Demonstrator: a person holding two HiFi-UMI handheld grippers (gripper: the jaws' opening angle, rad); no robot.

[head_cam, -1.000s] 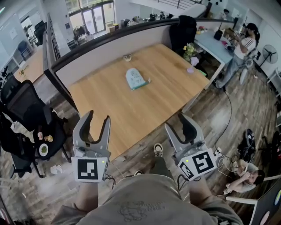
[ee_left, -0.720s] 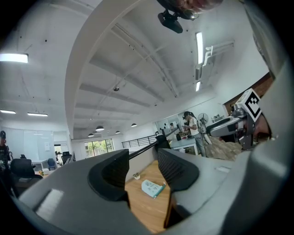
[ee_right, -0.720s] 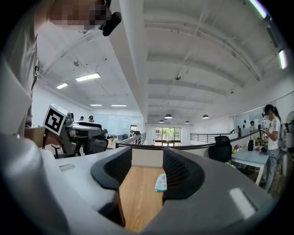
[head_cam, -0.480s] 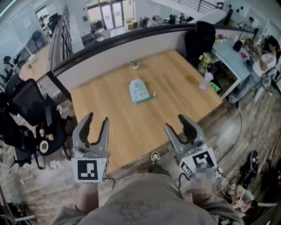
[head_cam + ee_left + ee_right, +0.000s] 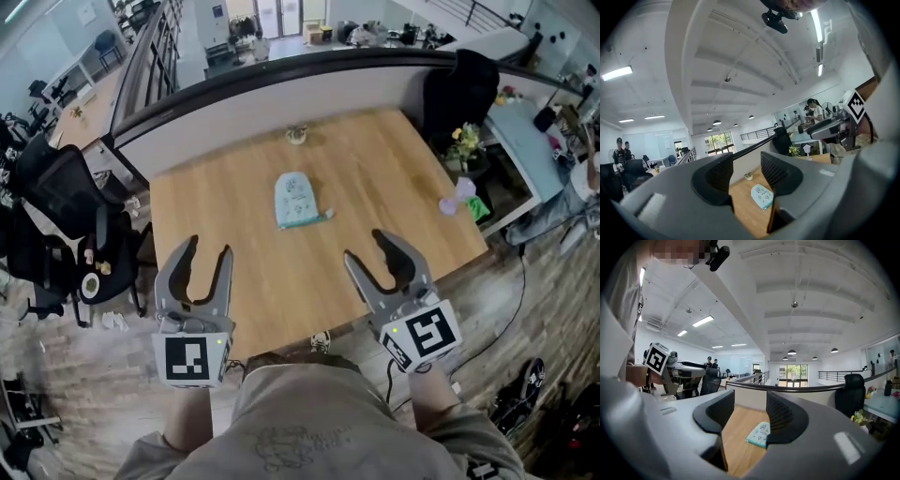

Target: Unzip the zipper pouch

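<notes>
The zipper pouch (image 5: 292,200) lies flat on the wooden table (image 5: 234,272), about midway between the table's left and right edges and somewhat toward its far side. It is pale blue with a small print and a teal strip along its near edge; a short tab sticks out at the right end of that strip. Whether the zipper is closed cannot be made out. Bare tabletop surrounds it on every side.

A small potted plant (image 5: 297,135) stands at the table's far edge, just before the low partition wall (image 5: 281,89) that bounds the table at the back and left. The near and right edges of the table are open to the floor.

The left gripper (image 5: 206,248) hangs over the table's near-left corner, jaws spread with nothing between them. The right gripper (image 5: 367,246) hangs over the near edge further right, jaws likewise apart and empty. Both are well short of the pouch.

A black office chair (image 5: 66,202) stands off the table's left side, and another dark chair (image 5: 459,89) at its far-right corner.
</notes>
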